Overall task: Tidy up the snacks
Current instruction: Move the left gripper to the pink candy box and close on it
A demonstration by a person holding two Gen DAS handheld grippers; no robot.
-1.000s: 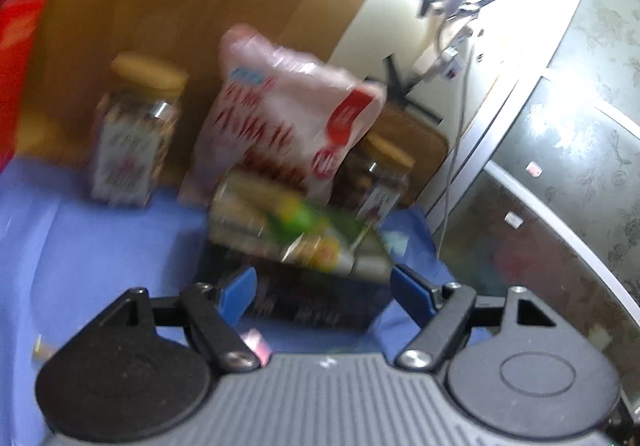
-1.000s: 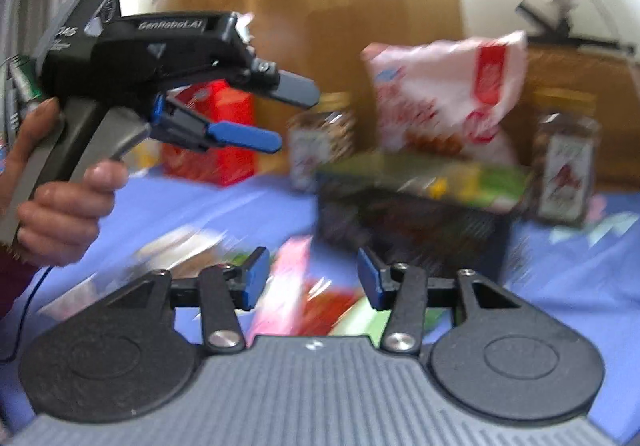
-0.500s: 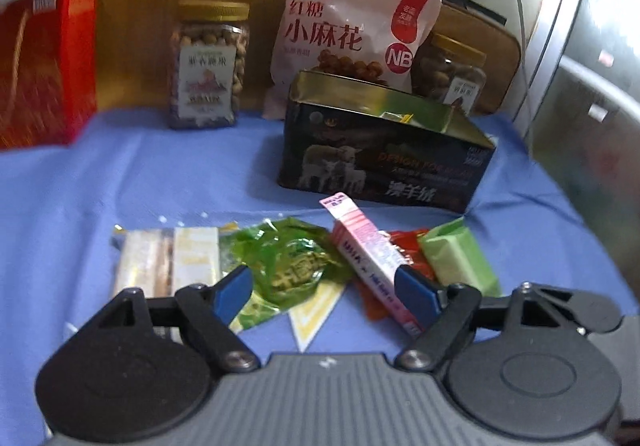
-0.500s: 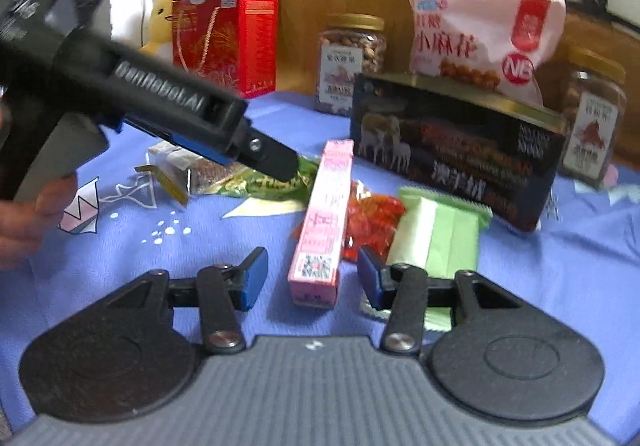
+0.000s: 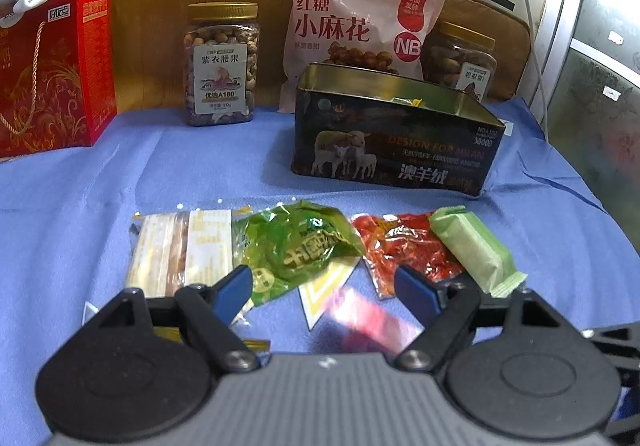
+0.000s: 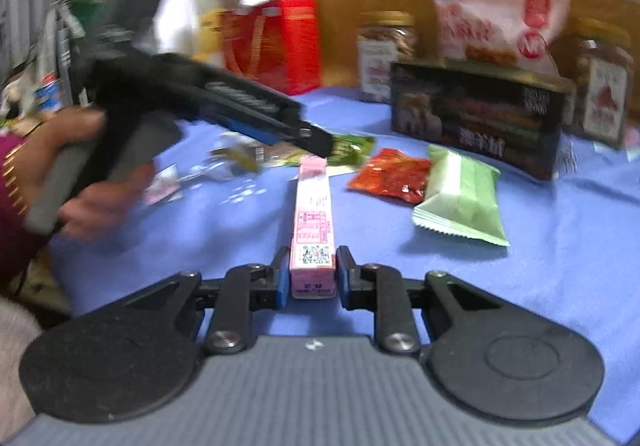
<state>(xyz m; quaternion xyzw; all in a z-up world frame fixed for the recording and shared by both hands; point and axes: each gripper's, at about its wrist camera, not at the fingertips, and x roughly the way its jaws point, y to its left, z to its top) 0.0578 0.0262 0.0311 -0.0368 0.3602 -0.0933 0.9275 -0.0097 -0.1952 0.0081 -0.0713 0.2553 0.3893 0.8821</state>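
Right gripper (image 6: pixel 311 272) just closing onto pink stick box (image 6: pixel 313 224), long axis straight ahead; left gripper (image 5: pixel 323 288) wide open, empty.

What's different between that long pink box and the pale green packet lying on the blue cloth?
The pink box is a stiff, narrow carton with flat sides; the pale green packet is a soft, puffy wrapper with crimped ends. The pink box sits between the right gripper's jaws, which have just been closing and now press on its near end; the green packet lies free, touched by no gripper. The pink box points straight away from that gripper; the green packet lies at a slant. Both are small wrapped snacks.
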